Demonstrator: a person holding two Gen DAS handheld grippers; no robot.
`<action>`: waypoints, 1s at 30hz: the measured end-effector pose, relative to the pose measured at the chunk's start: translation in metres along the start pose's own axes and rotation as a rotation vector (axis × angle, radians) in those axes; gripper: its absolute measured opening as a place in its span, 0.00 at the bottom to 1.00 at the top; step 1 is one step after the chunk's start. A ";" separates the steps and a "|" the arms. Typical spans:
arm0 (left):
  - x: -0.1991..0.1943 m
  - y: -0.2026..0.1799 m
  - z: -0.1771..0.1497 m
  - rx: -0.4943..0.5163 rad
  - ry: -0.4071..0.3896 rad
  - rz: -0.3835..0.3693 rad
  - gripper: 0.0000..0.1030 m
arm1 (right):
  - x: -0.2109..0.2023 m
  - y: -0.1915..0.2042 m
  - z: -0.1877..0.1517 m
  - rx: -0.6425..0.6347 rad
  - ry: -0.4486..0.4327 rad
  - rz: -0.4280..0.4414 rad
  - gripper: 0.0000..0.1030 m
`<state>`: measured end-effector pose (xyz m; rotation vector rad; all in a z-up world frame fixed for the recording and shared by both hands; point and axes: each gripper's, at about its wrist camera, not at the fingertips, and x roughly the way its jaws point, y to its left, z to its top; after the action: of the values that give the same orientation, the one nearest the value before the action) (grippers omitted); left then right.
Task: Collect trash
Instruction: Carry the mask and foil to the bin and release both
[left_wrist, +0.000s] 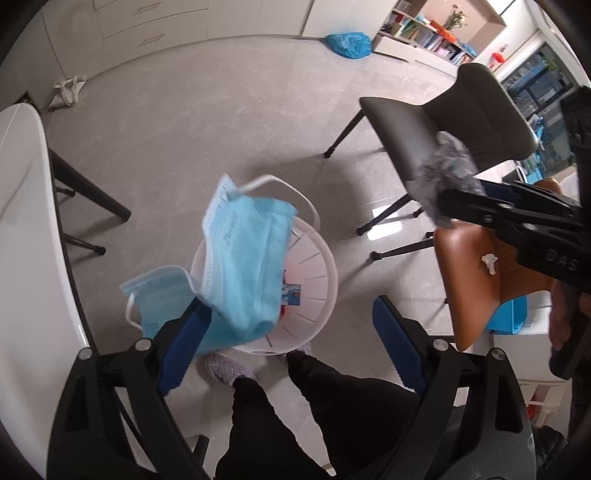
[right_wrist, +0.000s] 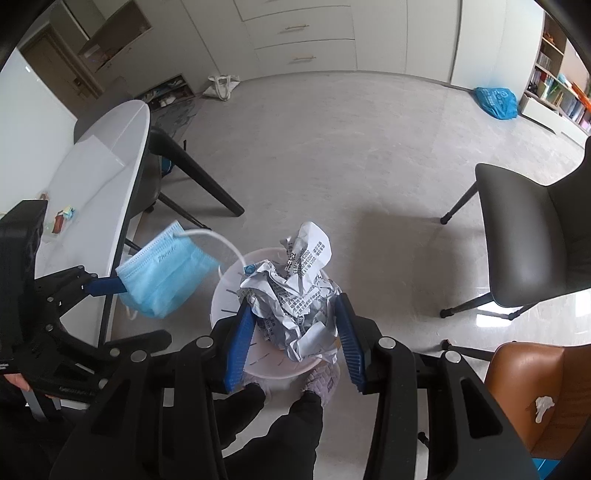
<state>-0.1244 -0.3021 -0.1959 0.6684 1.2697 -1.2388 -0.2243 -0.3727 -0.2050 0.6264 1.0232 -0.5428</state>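
Two light-blue face masks (left_wrist: 247, 258) hang off the left finger of my left gripper (left_wrist: 291, 308), whose jaws stand wide open above a white slotted bin (left_wrist: 325, 280). The right finger touches nothing. In the right wrist view the masks (right_wrist: 166, 280) drape from that blue finger (right_wrist: 105, 286), left of the bin (right_wrist: 229, 291). My right gripper (right_wrist: 293, 302) is shut on a crumpled ball of printed paper (right_wrist: 295, 288), held over the bin's opening. The left wrist view shows that paper (left_wrist: 443, 170) at the right gripper's tip, far right. Small coloured scraps lie in the bin.
A white table (left_wrist: 26, 221) stands to the left with small items (right_wrist: 62, 218) on it. A grey chair (left_wrist: 461, 122) and a brown chair (left_wrist: 472, 280) bearing a white tissue wad (left_wrist: 489, 263) stand right. A person's legs and slippers (left_wrist: 225, 369) touch the bin. A blue bag (left_wrist: 347, 44) lies far off.
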 end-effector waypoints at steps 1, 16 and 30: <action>-0.001 -0.001 -0.001 0.006 -0.004 -0.008 0.82 | 0.002 0.001 0.000 -0.004 0.000 0.003 0.43; -0.016 -0.019 -0.017 0.079 -0.036 -0.027 0.82 | 0.095 0.010 -0.005 -0.110 0.179 0.124 0.73; -0.059 -0.047 -0.023 0.186 -0.173 -0.002 0.82 | 0.067 0.003 0.045 0.087 0.246 0.642 0.79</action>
<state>-0.1668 -0.2754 -0.1345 0.6764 1.0214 -1.3972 -0.1672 -0.4107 -0.2472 1.0635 0.9611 0.0579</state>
